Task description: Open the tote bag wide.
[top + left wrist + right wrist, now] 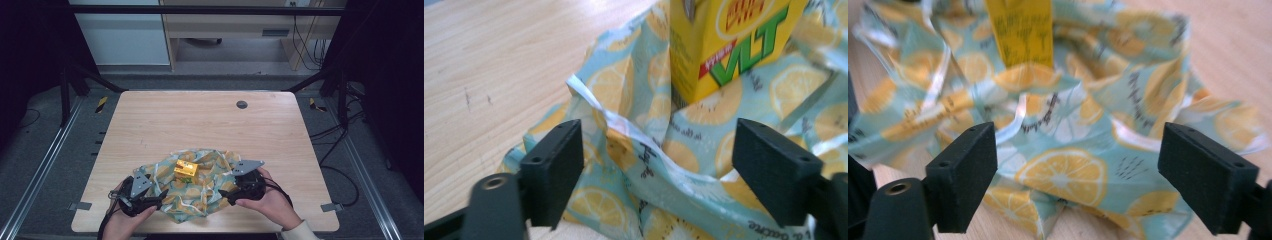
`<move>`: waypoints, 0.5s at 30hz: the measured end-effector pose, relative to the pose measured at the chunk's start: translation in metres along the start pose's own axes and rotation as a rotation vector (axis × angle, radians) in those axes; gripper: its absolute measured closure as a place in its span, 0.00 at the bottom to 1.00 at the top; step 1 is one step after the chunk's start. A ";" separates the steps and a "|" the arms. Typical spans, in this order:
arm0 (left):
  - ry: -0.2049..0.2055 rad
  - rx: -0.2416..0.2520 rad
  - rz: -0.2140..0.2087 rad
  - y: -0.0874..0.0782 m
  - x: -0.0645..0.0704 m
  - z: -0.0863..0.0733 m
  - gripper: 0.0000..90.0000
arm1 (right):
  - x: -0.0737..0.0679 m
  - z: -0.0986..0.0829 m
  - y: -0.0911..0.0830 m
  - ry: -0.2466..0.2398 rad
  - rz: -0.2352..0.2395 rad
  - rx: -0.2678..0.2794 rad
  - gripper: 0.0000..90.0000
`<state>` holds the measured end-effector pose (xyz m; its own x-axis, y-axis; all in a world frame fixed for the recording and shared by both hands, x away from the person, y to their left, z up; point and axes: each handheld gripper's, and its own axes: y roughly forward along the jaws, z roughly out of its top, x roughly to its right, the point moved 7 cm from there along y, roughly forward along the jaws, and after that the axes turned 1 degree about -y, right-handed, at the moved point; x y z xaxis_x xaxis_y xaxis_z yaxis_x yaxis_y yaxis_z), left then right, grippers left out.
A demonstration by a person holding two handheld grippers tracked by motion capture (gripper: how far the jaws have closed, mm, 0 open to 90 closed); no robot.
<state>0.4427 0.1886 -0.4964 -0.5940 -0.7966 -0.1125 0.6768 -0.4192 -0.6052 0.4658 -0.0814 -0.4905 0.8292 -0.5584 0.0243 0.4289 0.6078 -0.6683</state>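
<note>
Jaws of both our left gripper [659, 170] and right gripper [1078, 175] gape wide, holding nothing; we judge the lemon-print cloth [200, 187] limp, best pinched at its white hem [634, 135].

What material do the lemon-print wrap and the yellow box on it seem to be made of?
The lemon-print wrap looks like thin cloth or coated fabric: it crumples into soft folds, and its pale edge band has a slight sheen. The yellow box looks like printed carton with a smooth, faintly glossy finish, with sharp straight edges and flat faces. Neither can be settled for sure.
</note>
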 end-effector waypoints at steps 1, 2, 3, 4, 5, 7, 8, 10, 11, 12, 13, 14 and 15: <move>-0.009 0.012 -0.006 0.000 -0.001 0.002 0.20 | 0.002 0.002 -0.003 0.007 0.001 0.014 0.16; -0.015 0.017 -0.008 0.000 -0.001 0.003 0.19 | 0.004 0.005 -0.007 0.013 0.004 0.028 0.15; -0.022 0.020 -0.009 0.000 -0.002 0.003 0.18 | 0.005 0.006 -0.010 0.012 0.005 0.041 0.14; -0.026 0.025 -0.008 -0.001 -0.003 0.004 0.17 | 0.007 0.007 -0.014 0.015 0.002 0.050 0.14; -0.029 0.031 -0.007 -0.001 -0.004 0.005 0.17 | 0.010 0.008 -0.017 0.018 -0.004 0.056 0.13; -0.036 0.040 -0.001 -0.003 -0.008 0.006 0.17 | 0.015 0.008 -0.021 0.028 -0.015 0.063 0.13; -0.042 0.055 0.006 -0.004 -0.011 0.008 0.17 | 0.020 0.008 -0.024 0.034 -0.029 0.068 0.13; -0.052 0.078 0.026 -0.007 -0.019 0.011 0.16 | 0.029 0.006 -0.028 0.058 -0.056 0.077 0.13; -0.064 0.091 0.034 -0.008 -0.023 0.013 0.16 | 0.034 0.005 -0.030 0.067 -0.069 0.082 0.12; -0.081 0.102 0.045 -0.009 -0.029 0.014 0.16 | 0.039 0.003 -0.032 0.076 -0.086 0.085 0.12; -0.097 0.109 0.059 -0.009 -0.036 0.014 0.16 | 0.044 0.002 -0.034 0.090 -0.099 0.091 0.12; -0.108 0.115 0.066 -0.009 -0.040 0.014 0.15 | 0.050 0.000 -0.037 0.105 -0.117 0.095 0.12; -0.119 0.118 0.079 -0.009 -0.045 0.013 0.15 | 0.054 -0.002 -0.038 0.113 -0.128 0.099 0.11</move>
<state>0.4693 0.2227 -0.4755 -0.4863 -0.8719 -0.0576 0.7695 -0.3961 -0.5010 0.4938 -0.1360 -0.4648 0.7223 -0.6914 0.0168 0.5660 0.5770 -0.5888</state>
